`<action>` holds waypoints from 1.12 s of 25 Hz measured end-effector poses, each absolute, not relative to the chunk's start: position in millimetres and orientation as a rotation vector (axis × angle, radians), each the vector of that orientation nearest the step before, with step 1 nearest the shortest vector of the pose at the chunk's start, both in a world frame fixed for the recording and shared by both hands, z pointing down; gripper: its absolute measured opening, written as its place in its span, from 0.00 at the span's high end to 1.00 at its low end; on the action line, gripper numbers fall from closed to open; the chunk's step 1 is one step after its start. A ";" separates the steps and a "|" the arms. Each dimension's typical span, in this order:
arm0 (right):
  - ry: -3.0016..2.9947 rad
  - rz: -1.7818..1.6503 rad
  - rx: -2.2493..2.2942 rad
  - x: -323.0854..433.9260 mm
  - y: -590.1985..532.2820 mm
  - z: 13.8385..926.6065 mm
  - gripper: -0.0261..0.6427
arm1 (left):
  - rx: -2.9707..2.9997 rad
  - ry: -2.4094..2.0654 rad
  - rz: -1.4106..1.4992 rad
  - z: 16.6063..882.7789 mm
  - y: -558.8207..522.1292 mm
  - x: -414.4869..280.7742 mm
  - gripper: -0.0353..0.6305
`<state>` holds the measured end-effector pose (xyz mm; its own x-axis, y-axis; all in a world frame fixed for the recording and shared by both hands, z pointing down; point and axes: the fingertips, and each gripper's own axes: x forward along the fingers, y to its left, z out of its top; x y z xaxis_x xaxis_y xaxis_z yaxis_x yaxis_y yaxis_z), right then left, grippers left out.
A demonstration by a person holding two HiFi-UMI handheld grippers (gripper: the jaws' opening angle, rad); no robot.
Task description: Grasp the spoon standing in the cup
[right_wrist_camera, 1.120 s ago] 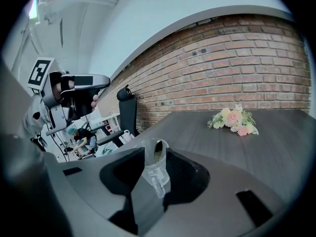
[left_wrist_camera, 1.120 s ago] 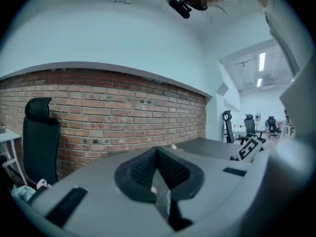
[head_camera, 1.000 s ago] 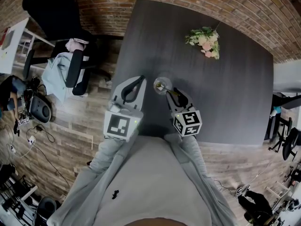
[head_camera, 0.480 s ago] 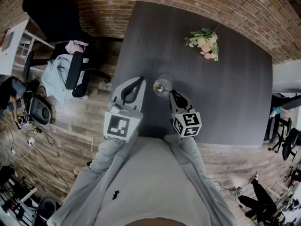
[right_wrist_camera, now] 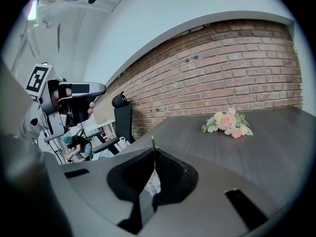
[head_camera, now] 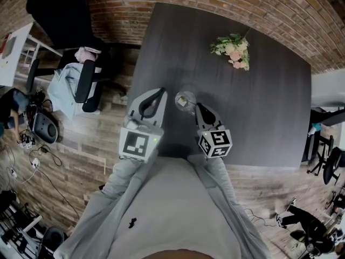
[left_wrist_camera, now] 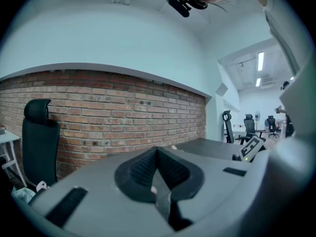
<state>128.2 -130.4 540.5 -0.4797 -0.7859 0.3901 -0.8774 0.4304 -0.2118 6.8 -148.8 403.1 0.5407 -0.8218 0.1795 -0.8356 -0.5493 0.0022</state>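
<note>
Pinching the slim gold-toned spoon [right_wrist_camera: 152, 141], upright in the clear glass cup [head_camera: 177, 97] by the dark tabletop's [head_camera: 259, 101] near-left corner, with right tongs [right_wrist_camera: 153, 153] just closed on its vertical handle; holding left tongs [left_wrist_camera: 157, 151] shut and empty beside.

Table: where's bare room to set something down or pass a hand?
Free: the wide stretch right of the cup, from the bouquet down to the near edge of the table; also the far strip left of the bouquet. Crowded: the near-left corner, with the cup, the left claw and the right claw, jaws just closed on the spoon.
</note>
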 end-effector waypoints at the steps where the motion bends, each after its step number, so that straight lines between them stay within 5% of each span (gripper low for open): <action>1: -2.453 0.571 1.459 128.8 -130.6 539.2 0.93 | 2.682 -1.445 0.242 402.9 -148.8 6.8 0.92; 28: -2.607 0.269 1.535 136.3 -113.4 434.3 0.93 | 2.796 -1.442 0.188 379.5 -137.8 15.1 0.92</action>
<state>136.3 -113.4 434.3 -0.4851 -0.8560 0.1787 -0.8745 0.4749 -0.0988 15.1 -137.8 379.5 0.5740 -0.8126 0.1011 -0.8114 -0.5810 -0.0634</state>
